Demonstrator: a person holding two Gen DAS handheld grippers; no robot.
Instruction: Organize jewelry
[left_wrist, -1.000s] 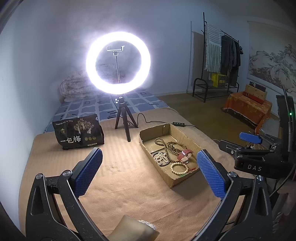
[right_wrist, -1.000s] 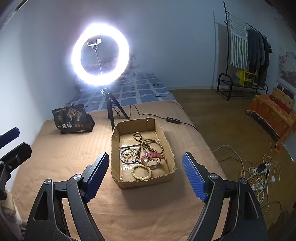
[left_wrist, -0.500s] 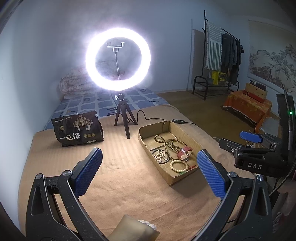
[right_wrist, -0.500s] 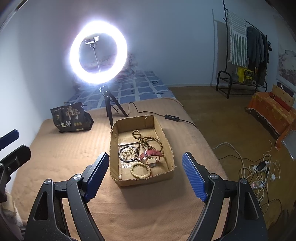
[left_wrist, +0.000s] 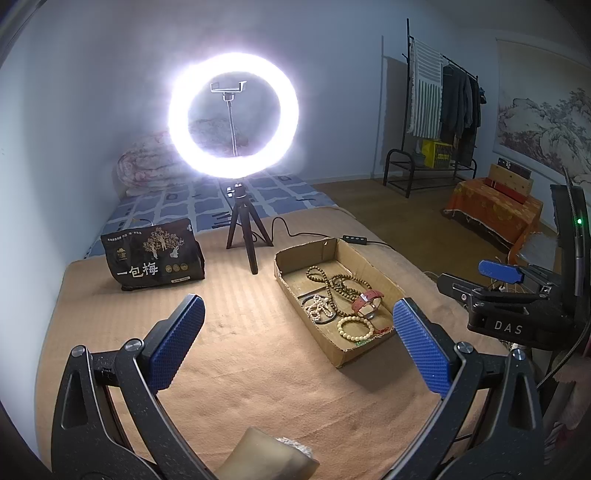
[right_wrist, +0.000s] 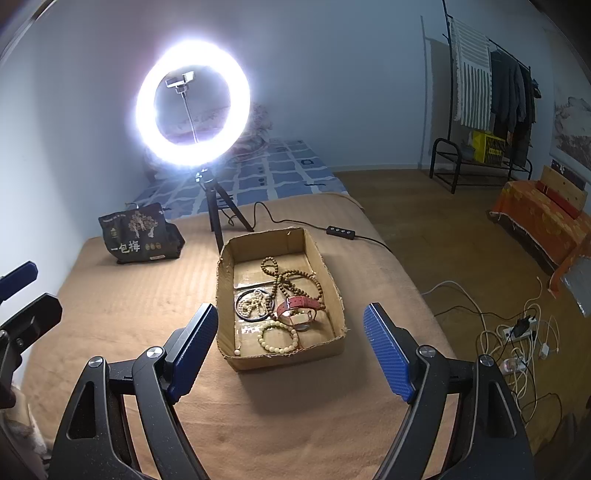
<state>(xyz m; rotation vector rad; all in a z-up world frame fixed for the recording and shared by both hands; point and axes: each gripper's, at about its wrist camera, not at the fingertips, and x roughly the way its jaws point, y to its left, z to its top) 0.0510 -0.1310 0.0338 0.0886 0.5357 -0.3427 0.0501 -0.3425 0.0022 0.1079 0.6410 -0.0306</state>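
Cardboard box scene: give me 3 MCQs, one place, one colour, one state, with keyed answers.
1. Where is the cream bead bracelet?
A. On the blanket beside the snack bag
B. In the cardboard box, at the end nearest the grippers
C. Hanging on the ring light

2. What colour is the watch strap?
A. Red
B. Green
C. White

3. What state is the right gripper in?
A. Shut on the bracelet
B. Shut on nothing
C. Open, holding nothing

Answers:
1 B, it lies just inside the box's near wall.
2 A, the strap shows reddish among the brown beads.
3 C, the blue pads stand wide apart short of the box.
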